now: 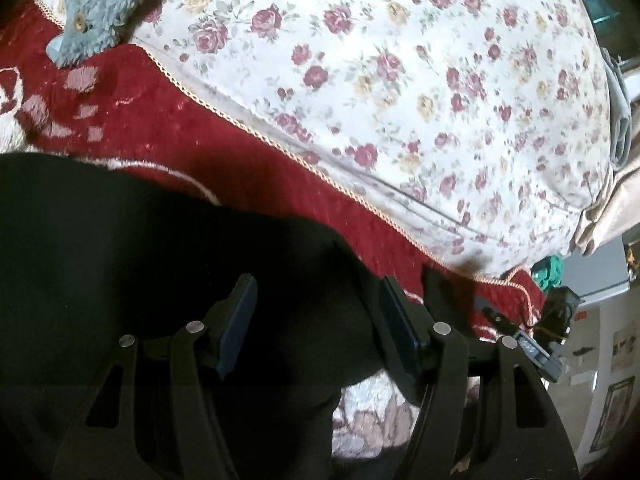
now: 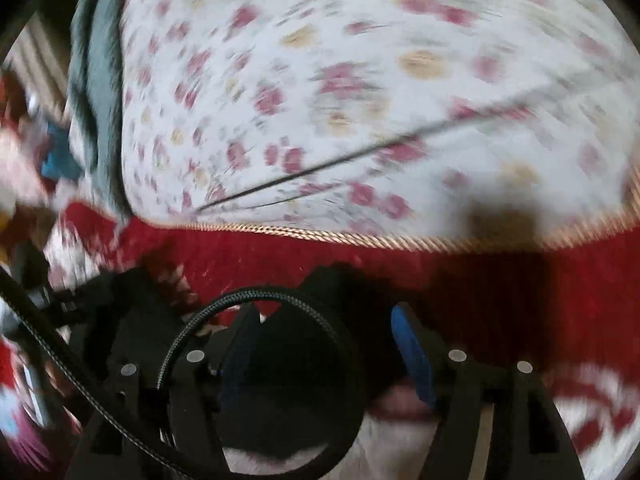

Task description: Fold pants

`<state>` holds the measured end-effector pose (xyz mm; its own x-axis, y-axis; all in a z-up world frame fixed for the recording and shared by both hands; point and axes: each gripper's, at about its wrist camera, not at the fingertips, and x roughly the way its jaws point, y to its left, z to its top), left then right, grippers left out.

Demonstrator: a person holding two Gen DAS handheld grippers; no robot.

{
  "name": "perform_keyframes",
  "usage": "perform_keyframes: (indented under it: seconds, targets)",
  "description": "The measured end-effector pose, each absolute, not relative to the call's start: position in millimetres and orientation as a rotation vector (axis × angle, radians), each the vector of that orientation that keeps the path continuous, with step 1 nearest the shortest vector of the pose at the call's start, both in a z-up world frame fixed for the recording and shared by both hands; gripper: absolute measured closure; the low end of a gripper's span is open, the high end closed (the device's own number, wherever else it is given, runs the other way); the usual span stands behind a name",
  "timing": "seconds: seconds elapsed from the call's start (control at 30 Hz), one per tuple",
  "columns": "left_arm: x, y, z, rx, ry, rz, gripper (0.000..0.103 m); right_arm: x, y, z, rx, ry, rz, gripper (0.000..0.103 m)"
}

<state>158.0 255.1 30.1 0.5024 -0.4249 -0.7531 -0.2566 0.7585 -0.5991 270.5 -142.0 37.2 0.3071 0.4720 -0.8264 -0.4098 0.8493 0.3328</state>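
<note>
The black pants (image 1: pixel 120 260) lie on a red patterned blanket (image 1: pixel 200 132), filling the lower left of the left wrist view. My left gripper (image 1: pixel 318 312) hangs over their right edge, jaws wide apart, with black cloth lying between and under the pads without being pinched. In the blurred right wrist view, my right gripper (image 2: pixel 324 340) is also spread wide. A fold of the pants (image 2: pixel 296 368) sits between its fingers against the left pad, and pale blanket shows in a gap beside the blue right pad (image 2: pixel 412 356). A braided cable (image 2: pixel 224 300) loops across this gripper.
A large white quilt with roses (image 1: pixel 400 80), edged in gold cord, lies just beyond the pants. A grey-blue plush toy (image 1: pixel 100 0) rests at the far left. Grey cloth (image 1: pixel 620 120) and a green object (image 1: pixel 548 270) sit near the right edge, where the surface drops off.
</note>
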Motion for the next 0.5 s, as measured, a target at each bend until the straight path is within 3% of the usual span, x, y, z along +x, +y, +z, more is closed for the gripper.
perform_keyframes:
  seconds: [0.13,0.5]
  targets:
    - [161,259,29,-0.737,1.071,-0.095,0.039,290,-122,25,-0.034,1.176,0.579,0.037]
    - [157,264,17,-0.793,1.049,-0.099,0.039,257,-216,21,0.388,1.218,0.539,0.036]
